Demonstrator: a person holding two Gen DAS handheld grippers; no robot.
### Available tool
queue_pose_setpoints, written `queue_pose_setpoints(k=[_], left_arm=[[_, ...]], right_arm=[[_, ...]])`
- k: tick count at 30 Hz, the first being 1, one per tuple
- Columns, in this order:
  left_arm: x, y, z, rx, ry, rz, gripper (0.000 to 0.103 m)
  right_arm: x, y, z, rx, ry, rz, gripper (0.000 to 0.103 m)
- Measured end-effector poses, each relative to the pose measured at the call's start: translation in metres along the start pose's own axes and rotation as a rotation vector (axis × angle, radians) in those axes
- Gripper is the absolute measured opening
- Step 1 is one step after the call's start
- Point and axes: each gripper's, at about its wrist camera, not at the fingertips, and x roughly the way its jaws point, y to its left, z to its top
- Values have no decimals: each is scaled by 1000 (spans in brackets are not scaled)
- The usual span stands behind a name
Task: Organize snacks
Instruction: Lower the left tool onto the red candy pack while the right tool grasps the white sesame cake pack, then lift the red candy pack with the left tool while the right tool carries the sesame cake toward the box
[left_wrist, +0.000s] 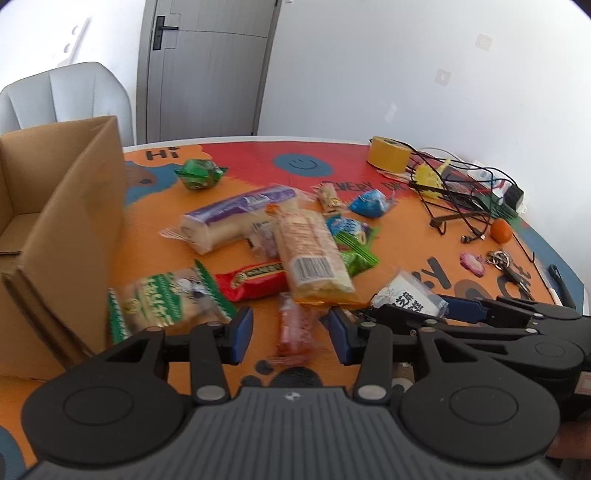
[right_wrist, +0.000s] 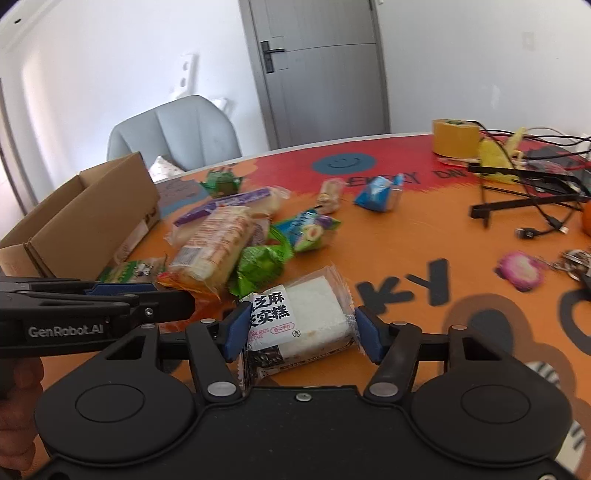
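My left gripper (left_wrist: 291, 334) stands open low over the orange table, with a thin pink snack wrapper (left_wrist: 293, 326) lying loose between its blue pads. In the right wrist view my right gripper (right_wrist: 301, 332) is shut on a white sesame-cake packet (right_wrist: 314, 314), a pad against each side of it. Behind lies a pile of snacks: a long rice-cracker pack (left_wrist: 310, 251), a purple-labelled roll cake (left_wrist: 236, 214), a red bar (left_wrist: 255, 280) and a green-and-white pack (left_wrist: 166, 299). An open cardboard box (left_wrist: 74, 206) stands at the left.
At the back right are a yellow tape roll (left_wrist: 388, 153), a black wire stand with tangled cables (left_wrist: 454, 199), an orange (left_wrist: 501, 229), a pink charm (left_wrist: 472, 263) and keys (left_wrist: 506, 258). A grey chair (left_wrist: 66, 96) stands behind the box.
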Motion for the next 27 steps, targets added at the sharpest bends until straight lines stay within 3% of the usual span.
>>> queue_pose_setpoints(k=[2,4,5,7,11,17,27], left_arm=[[3,-3,-2,1,5,0,44],[5,-5,-5,11,0,-7,37],[6,-6,-6,21,0,-9,29],[6,-8,-9,34,-9,-5,29],[2,-8,-10,38,-17,8,24],[-11,1,-12,19,-15,5,15],[-31,7,-21,-13,-29,14,14]], right_arm=[[-4,0,-2,-2,1,-17,60],[-8,0,-4,-1,4,-35,60],[-10,0,-4,0,7,-41,62],[-9,0,-5,6,19,-44,73],[-4,4,-9,4,8,-54,76],[-7,15,-8,-31,8,-67,59],[-27,20,-14,5,-5,-65,57]])
